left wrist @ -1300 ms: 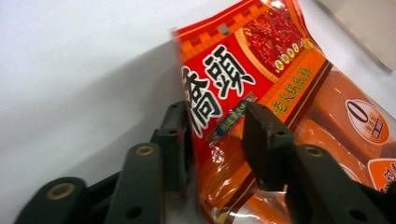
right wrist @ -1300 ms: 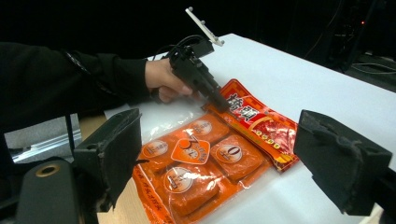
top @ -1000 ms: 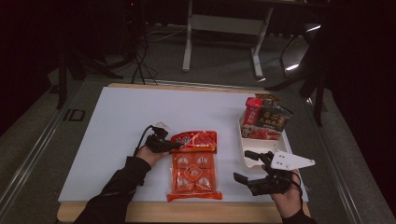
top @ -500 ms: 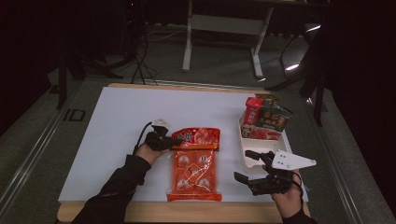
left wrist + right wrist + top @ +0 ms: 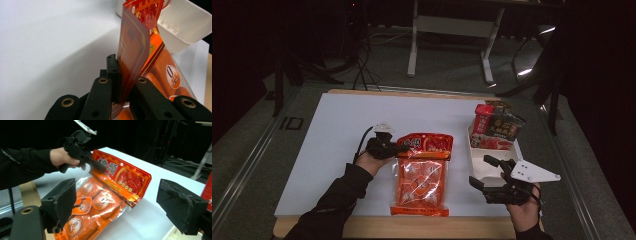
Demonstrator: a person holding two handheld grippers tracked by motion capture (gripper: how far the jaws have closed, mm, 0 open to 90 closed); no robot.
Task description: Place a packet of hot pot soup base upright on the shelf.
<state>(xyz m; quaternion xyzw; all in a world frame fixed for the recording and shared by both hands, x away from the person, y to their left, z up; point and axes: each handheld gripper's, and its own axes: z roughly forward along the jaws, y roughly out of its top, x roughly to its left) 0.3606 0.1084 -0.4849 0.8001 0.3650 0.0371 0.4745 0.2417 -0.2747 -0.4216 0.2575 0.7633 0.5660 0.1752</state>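
Left gripper [image 5: 398,148], black, two-jawed, clamped on the red printed header of a large orange-and-red plastic snack bag [image 5: 421,180]; in the left gripper view, header edge [image 5: 131,52] pinched upright between the black jaws. Header end of bag raised off the white tabletop [image 5: 332,135], clear lower end with orange inner packets lying flat near the front edge of the table. Right gripper [image 5: 490,176], black with a grey three-cornered plate, jaws spread wide and gripping nothing, held beside the bag's right side, over the near end of a white rectangular plastic bin [image 5: 492,167]. Red and dark snack packets [image 5: 497,127] standing in the bin's far end. In the right gripper view, bag [image 5: 105,200] between the two open pads, untouched.
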